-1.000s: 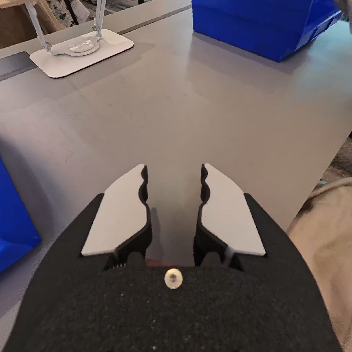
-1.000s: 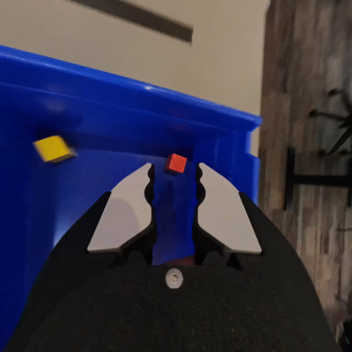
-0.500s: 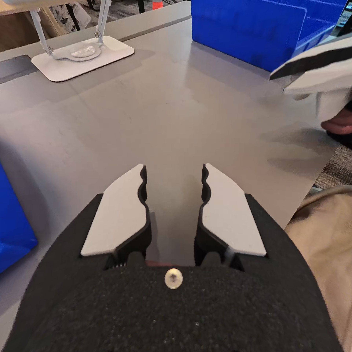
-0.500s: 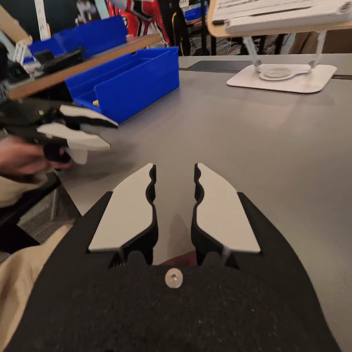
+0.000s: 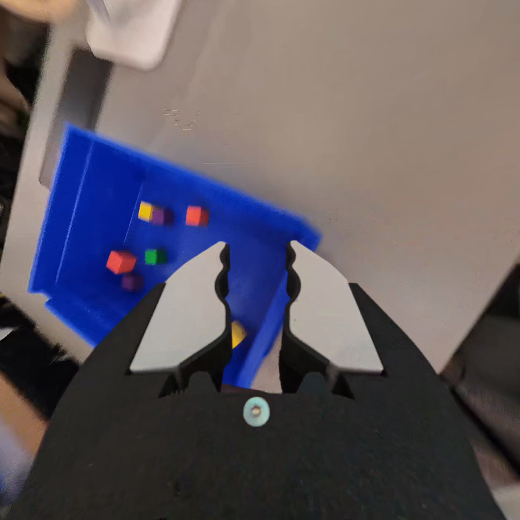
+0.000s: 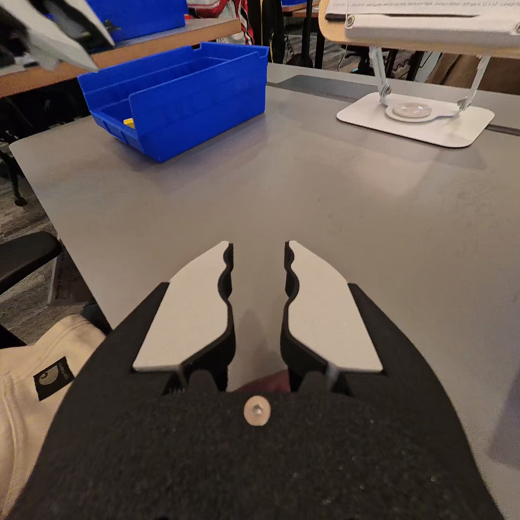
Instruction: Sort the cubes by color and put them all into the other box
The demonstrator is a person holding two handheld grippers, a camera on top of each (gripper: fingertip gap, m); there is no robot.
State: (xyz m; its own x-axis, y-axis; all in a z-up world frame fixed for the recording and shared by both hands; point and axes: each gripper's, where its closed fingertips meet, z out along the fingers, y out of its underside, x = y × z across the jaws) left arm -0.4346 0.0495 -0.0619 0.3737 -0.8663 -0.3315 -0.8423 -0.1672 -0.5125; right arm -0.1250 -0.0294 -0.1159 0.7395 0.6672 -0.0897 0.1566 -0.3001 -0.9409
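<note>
The left gripper [image 5: 256, 247] is hanging above the blue box [image 5: 92, 202], looking down into it, its jaws standing apart with nothing between them. The picture is smeared, so fine detail is uncertain. Going left to right across the box floor: a red cube [image 5: 120, 261] is sitting near the box's inner divider, a dark purple cube [image 5: 131, 282] just beside it, a yellow cube [image 5: 145, 211] touching or nearly touching another purple cube [image 5: 161, 216], a green cube [image 5: 154, 256] near the middle, a second red cube [image 5: 196, 215] farther along, and another yellow cube [image 5: 238, 333] peeking out beside the left jaw, close to the box's end wall.

The cubes look small, hard and light, probably painted wood; flat opposite faces should be the place to pinch, squarely, since a corner grip would likely let one twist out. The touching yellow and purple pair will probably need a narrow approach.

The right gripper [image 6: 258, 247] is idling over the grey surface [image 6: 365, 225], well apart from the box, its jaws also parted and empty. Only this one box shows; the other box is out of view.
</note>
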